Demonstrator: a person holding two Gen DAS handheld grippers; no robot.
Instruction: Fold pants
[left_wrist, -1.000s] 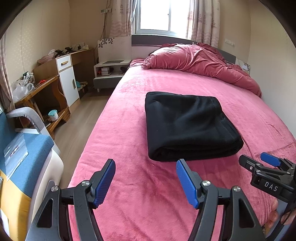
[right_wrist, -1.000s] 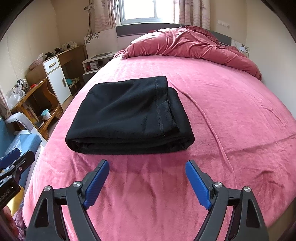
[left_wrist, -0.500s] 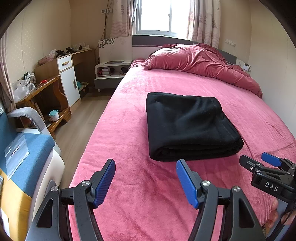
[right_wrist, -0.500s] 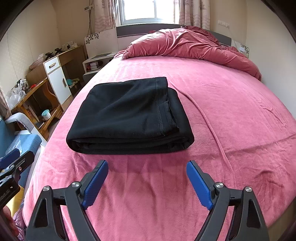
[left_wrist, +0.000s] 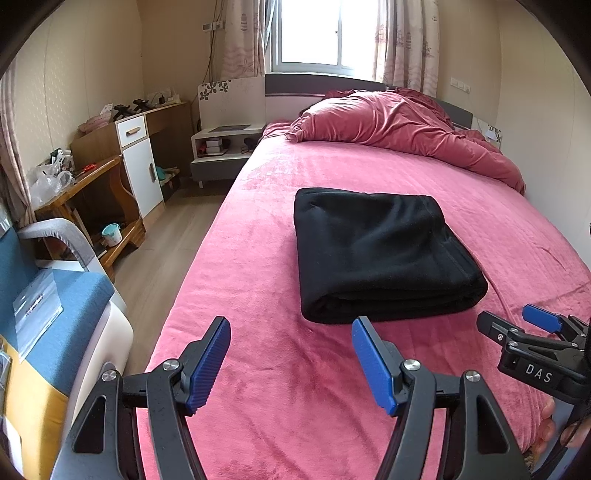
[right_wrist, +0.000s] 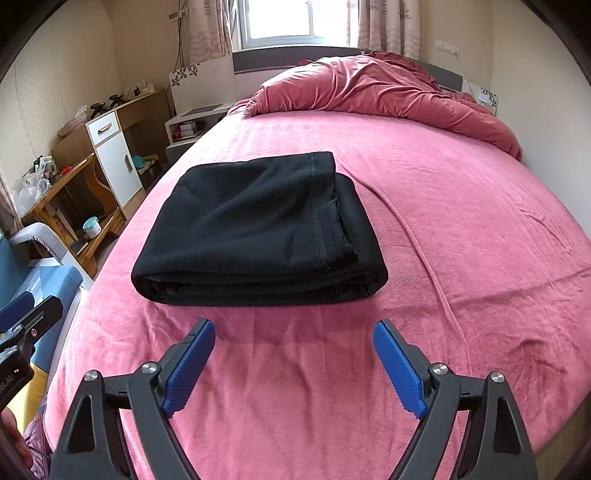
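Black pants (left_wrist: 380, 254) (right_wrist: 258, 232) lie folded into a thick rectangle in the middle of the pink bed (left_wrist: 258, 332) (right_wrist: 461, 206). My left gripper (left_wrist: 291, 354) hovers over the bedspread just short of the bundle's near edge, jaws wide open, nothing between them. My right gripper (right_wrist: 293, 358) hangs the same way in front of the bundle, open and empty. In the left wrist view the right gripper (left_wrist: 532, 325) shows at the right edge, with fingers of a hand under it. The left gripper (right_wrist: 22, 317) shows at the left edge of the right wrist view.
A crumpled pink duvet (left_wrist: 399, 129) is heaped at the head of the bed under the window. Left of the bed run wood flooring, a white nightstand (left_wrist: 221, 147), a wooden desk with a white cabinet (left_wrist: 136, 162) and a blue-cushioned chair (left_wrist: 48, 295).
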